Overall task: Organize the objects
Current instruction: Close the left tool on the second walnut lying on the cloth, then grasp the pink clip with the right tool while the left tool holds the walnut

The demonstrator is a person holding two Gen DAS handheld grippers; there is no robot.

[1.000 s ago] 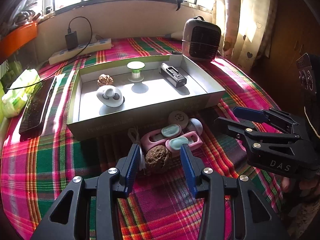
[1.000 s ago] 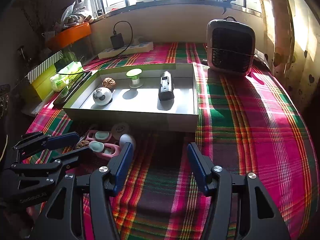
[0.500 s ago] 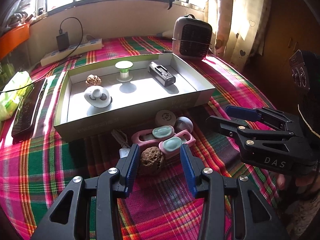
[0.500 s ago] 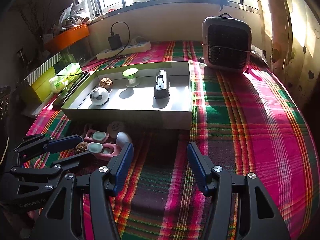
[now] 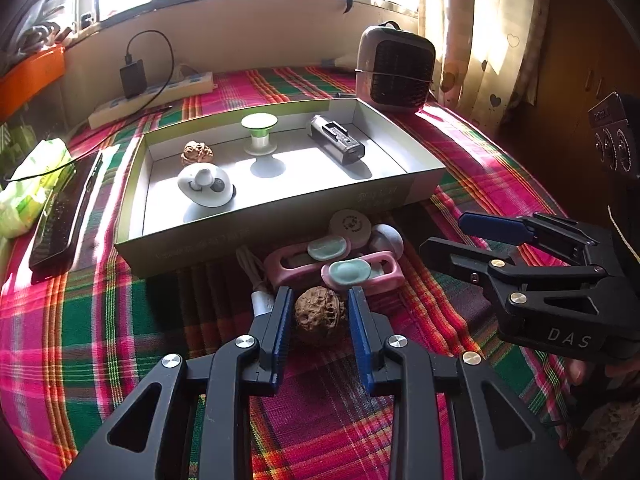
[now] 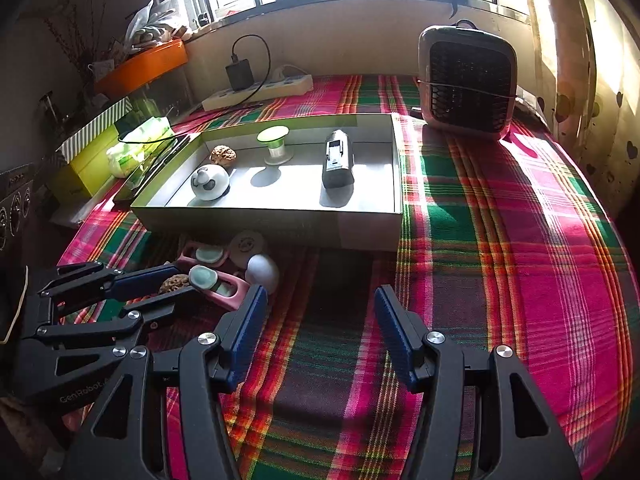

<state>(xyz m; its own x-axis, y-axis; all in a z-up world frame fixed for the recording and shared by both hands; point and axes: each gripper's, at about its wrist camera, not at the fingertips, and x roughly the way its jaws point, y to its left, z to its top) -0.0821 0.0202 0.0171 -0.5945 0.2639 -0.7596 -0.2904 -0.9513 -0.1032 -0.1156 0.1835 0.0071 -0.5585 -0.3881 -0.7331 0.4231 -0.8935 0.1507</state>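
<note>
Walnut (image 5: 320,314) is the landmark here: it lies on the plaid cloth (image 5: 120,320) between the blue pads of the left gripper (image 5: 319,322), whose jaws have just been closing around it. A thin gap shows on either side of the shell, so the pads stand close but are not seen pressing on it. Just beyond the walnut lie two pink holders with pale green ovals (image 5: 352,270), and behind those a round beige disc (image 5: 351,224) and a white egg-shaped piece (image 5: 386,238); a white plug and cord (image 5: 260,298) lies just left of the walnut, close against the left finger. Farther back stands the open grey box (image 5: 256,232), its near wall right behind the cluster. Inside it sit a second walnut (image 5: 197,152), a white rounded gadget (image 5: 206,184), a green-topped spool (image 5: 260,134) and a dark grey device (image 5: 336,145), with bare floor left between them and along the near wall. Right of the walnut, the right gripper (image 6: 320,322) hovers with its fingers spread wide and nothing between them, over open cloth. That side of the cloth is bare as far as the small heater (image 6: 466,84), well beyond the box's far right corner. Left of the box lie a black flat slab (image 5: 60,220) and a green packet (image 5: 28,188).
</note>
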